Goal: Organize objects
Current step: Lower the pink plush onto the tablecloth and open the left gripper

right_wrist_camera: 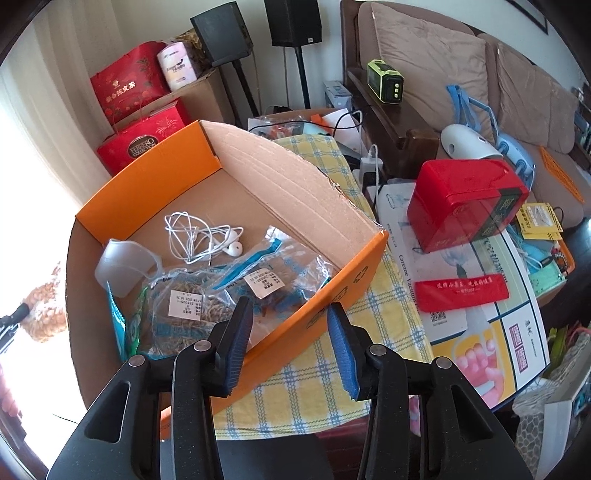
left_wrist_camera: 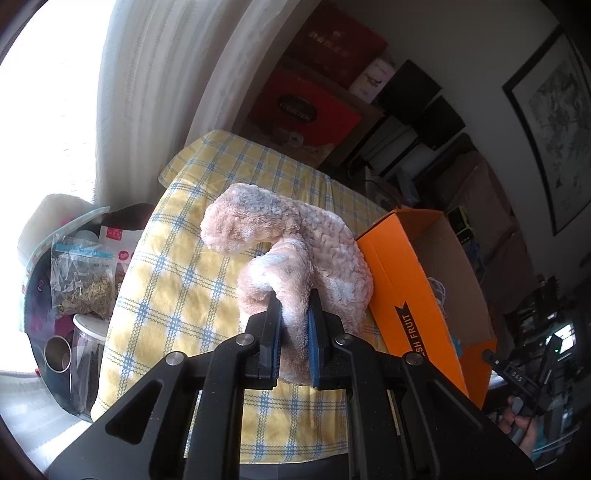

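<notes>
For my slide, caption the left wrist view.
Left claw clamped on a beige plush toy lying on the yellow checked cloth, beside the orange box.

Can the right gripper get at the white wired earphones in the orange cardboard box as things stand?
Probably yes: right gripper is open and empty over the box's near wall; white wired earphones lie uncovered on the floor beyond the plastic bags.

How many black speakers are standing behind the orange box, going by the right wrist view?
2. One speaker stands at the back left above the cardboard carton; the other speaker is just right of it, on a stand. Clutter could hide more.
</notes>
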The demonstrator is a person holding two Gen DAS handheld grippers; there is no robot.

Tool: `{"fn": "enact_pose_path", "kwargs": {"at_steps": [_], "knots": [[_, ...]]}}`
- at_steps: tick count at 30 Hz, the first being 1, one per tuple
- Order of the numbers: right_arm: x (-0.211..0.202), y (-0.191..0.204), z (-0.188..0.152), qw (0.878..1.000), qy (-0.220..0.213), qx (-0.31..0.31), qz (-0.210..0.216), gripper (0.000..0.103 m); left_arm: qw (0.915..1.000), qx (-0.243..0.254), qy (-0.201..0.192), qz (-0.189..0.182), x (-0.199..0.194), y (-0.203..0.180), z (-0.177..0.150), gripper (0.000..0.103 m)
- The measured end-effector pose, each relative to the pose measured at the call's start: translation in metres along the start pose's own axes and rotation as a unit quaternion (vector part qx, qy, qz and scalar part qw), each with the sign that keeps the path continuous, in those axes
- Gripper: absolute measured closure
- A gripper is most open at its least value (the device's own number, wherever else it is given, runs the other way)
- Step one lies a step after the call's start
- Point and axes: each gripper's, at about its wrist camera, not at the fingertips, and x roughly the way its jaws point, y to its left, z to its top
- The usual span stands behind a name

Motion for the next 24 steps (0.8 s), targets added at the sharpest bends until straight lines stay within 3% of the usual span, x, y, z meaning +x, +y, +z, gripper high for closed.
{"fn": "enact_pose_path", "kwargs": {"at_steps": [15, 19, 22, 24], "knots": [[0.019, -0.012, 0.038, 0.998, -0.001, -0.056, -0.041, 0.074, 1.0, -0.005, -0.001, -0.002, -0.004, 0.006, 0.005, 0.092], [0.024, -0.016, 0.047, 0.998, 0.001, -0.06, -0.038, 0.075, 0.9997, 0.01, 0.007, 0.021, 0.001, 0.006, 0.007, 0.091], [0.024, -0.014, 0.048, 0.997, 0.0, -0.064, -0.04, 0.075, 0.9971, 0.033, 0.032, 0.061, 0.012, 0.004, 0.005, 0.081], [0.022, -0.013, 0.046, 0.997, -0.005, -0.067, -0.044, 0.075, 0.996, 0.042, 0.034, 0.071, 0.014, 0.004, 0.002, 0.061]]}}
